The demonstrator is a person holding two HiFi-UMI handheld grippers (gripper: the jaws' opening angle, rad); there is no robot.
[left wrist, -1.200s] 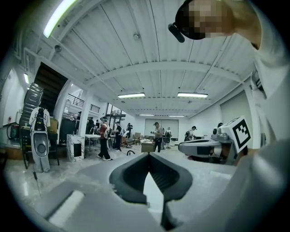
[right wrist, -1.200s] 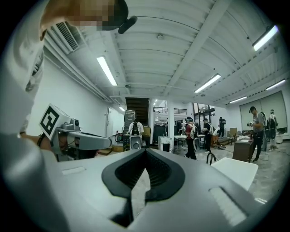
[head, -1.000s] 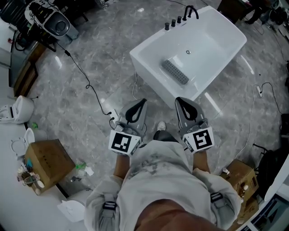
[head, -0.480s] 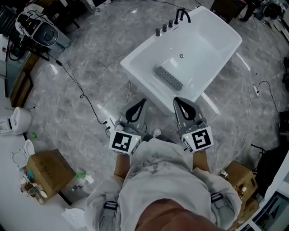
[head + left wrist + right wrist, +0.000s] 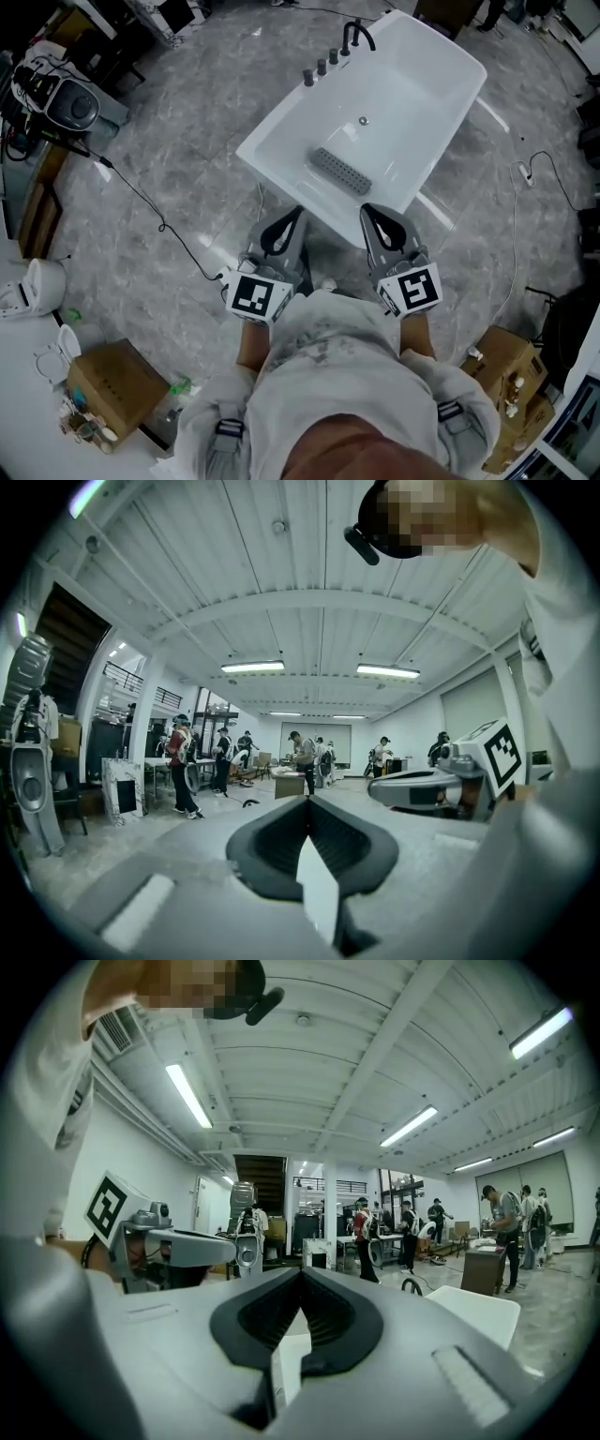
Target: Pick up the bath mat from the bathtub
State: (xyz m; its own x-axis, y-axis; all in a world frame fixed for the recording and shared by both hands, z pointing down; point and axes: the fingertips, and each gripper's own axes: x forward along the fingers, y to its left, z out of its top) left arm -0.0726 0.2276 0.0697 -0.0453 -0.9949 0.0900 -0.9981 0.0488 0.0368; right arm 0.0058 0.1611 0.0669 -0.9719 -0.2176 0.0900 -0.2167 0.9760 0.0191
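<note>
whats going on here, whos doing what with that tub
A person stands at the near end of a white bathtub with a handheld gripper in each hand. The left gripper and the right gripper are held side by side, pointing toward the tub. Both are shut and empty. The grey bath mat lies flat on the tub floor, untouched, so the pick-up has not begun.

Readable text: none in any view.
Left gripper [image 5: 297, 214] cube: black-and-white square pattern, no letters.
Right gripper [image 5: 367, 209] cube: likewise.
Cardboard box [image 5: 105, 389]: print illegible.
</note>
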